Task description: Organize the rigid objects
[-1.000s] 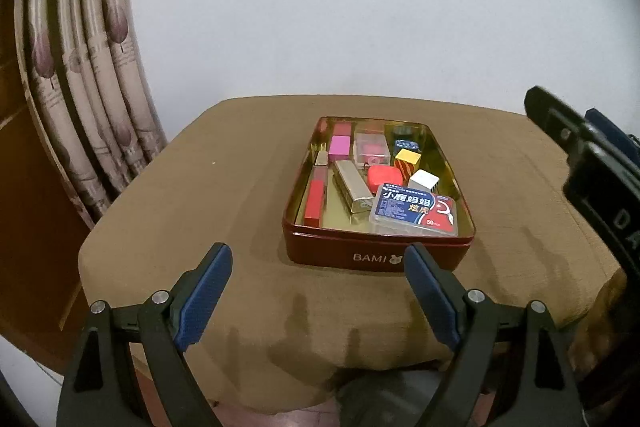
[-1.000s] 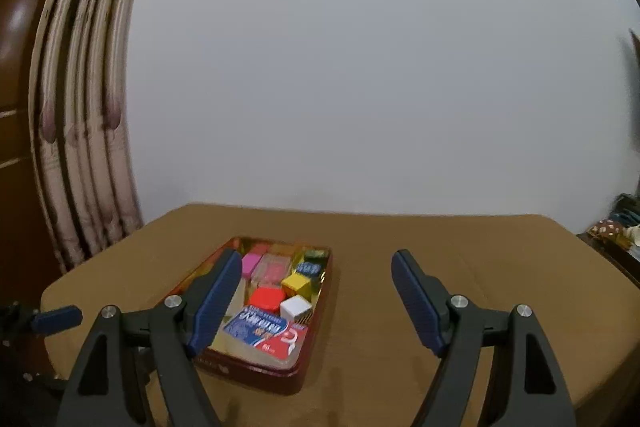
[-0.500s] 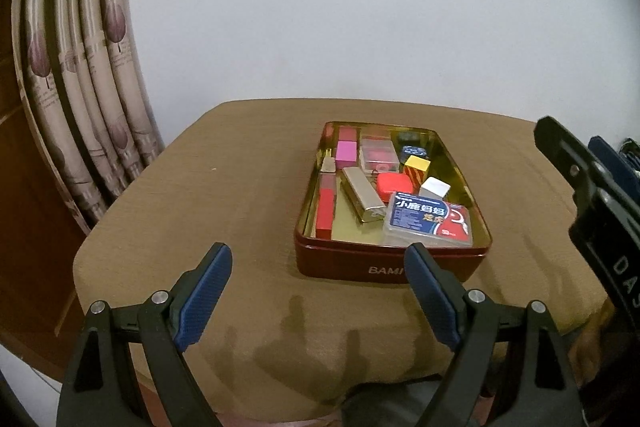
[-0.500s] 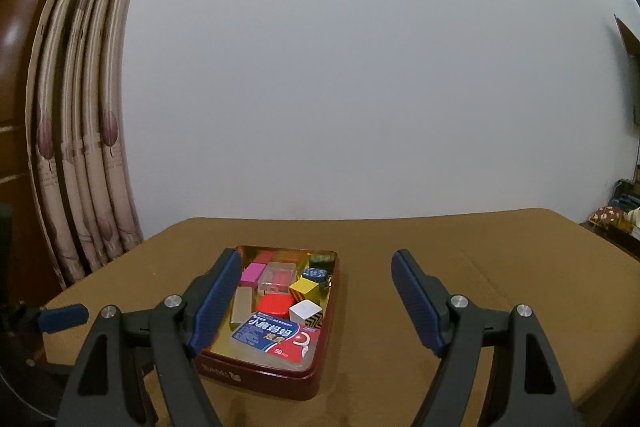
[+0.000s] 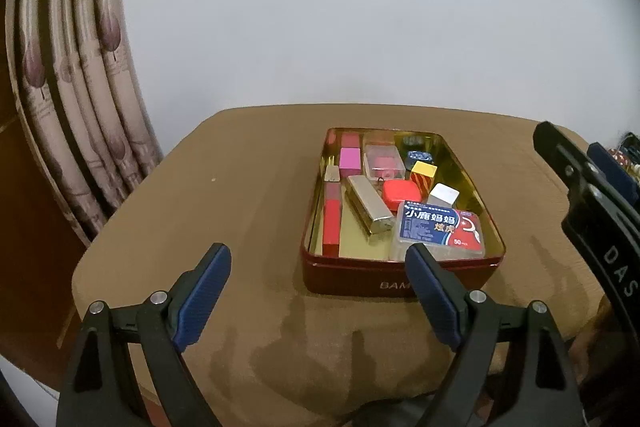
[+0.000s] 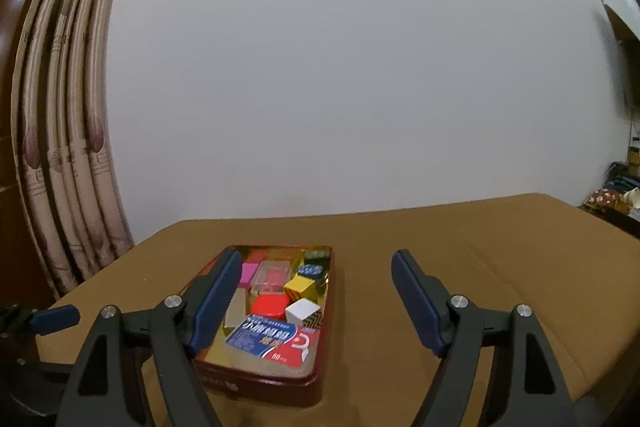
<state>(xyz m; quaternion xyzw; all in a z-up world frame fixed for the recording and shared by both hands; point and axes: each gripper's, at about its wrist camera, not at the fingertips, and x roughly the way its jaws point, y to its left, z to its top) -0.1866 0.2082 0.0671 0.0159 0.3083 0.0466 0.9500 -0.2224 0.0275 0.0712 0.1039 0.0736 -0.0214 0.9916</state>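
A dark red tin (image 5: 352, 281) with a gold inside sits on the brown table (image 5: 240, 195). It holds a blue and red floss box (image 5: 440, 229), a red case (image 5: 400, 191), a gold bar (image 5: 368, 203), a red stick (image 5: 331, 223), a pink block (image 5: 350, 159), a clear box (image 5: 383, 165) and yellow (image 5: 424, 171) and white (image 5: 443, 195) cubes. My left gripper (image 5: 316, 287) is open and empty, in front of the tin. My right gripper (image 6: 316, 291) is open and empty above the tin (image 6: 280, 387), and it shows at the right edge of the left wrist view (image 5: 592, 195).
A patterned curtain (image 5: 72, 99) and dark wood hang at the left. A plain white wall (image 6: 360, 87) stands behind the table. The table (image 6: 500, 247) stretches to the right of the tin. Clutter (image 6: 616, 195) lies far right.
Both grippers have drawn back and risen a little, so the tin sits a bit farther right and lower in view. Both stay open. Nothing in the tin has moved.
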